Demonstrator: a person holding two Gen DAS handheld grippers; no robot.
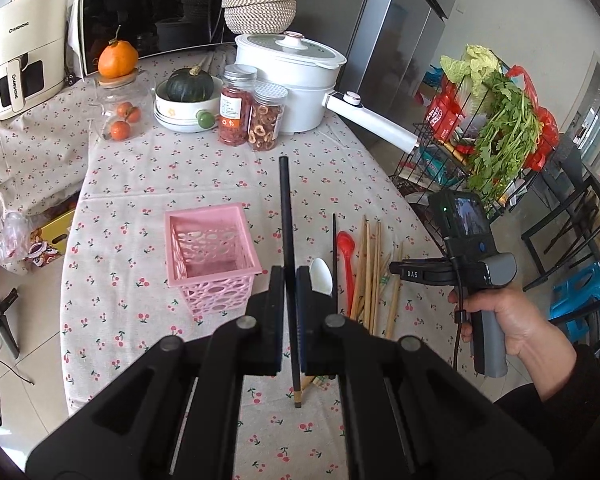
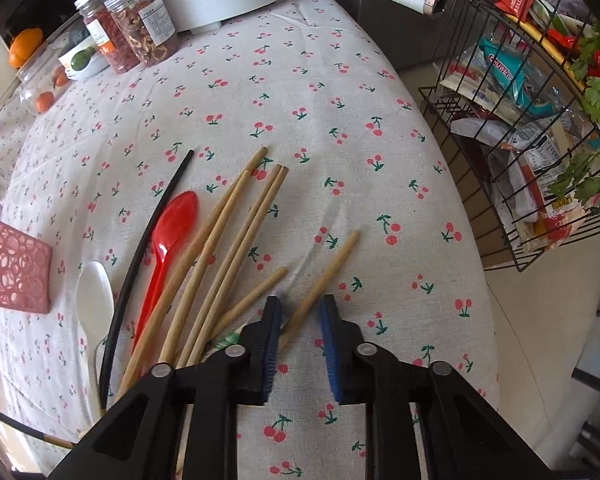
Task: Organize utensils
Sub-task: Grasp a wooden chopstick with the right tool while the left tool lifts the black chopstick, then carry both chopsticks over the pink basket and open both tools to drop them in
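Observation:
My left gripper (image 1: 290, 276) is shut on a black chopstick (image 1: 286, 208), which stands steeply above the table, just right of the empty pink basket (image 1: 210, 248). On the cloth lie a white spoon (image 2: 96, 296), a second black chopstick (image 2: 148, 240), a red spoon (image 2: 172, 220) and several bamboo chopsticks (image 2: 220, 240). My right gripper (image 2: 302, 308) points down at the rightmost bamboo chopstick (image 2: 332, 264). That stick runs between its blue pads (image 2: 330, 320), with a gap on each side. In the left wrist view a hand holds that right gripper (image 1: 394, 268) over the pile.
Two snack jars (image 1: 250, 110), a white pot with a long handle (image 1: 372, 122), a squash in bowls (image 1: 188, 92) and a glass jar of oranges stand at the back. A wire rack (image 2: 540, 152) of packets and greens stands just off the table's right edge.

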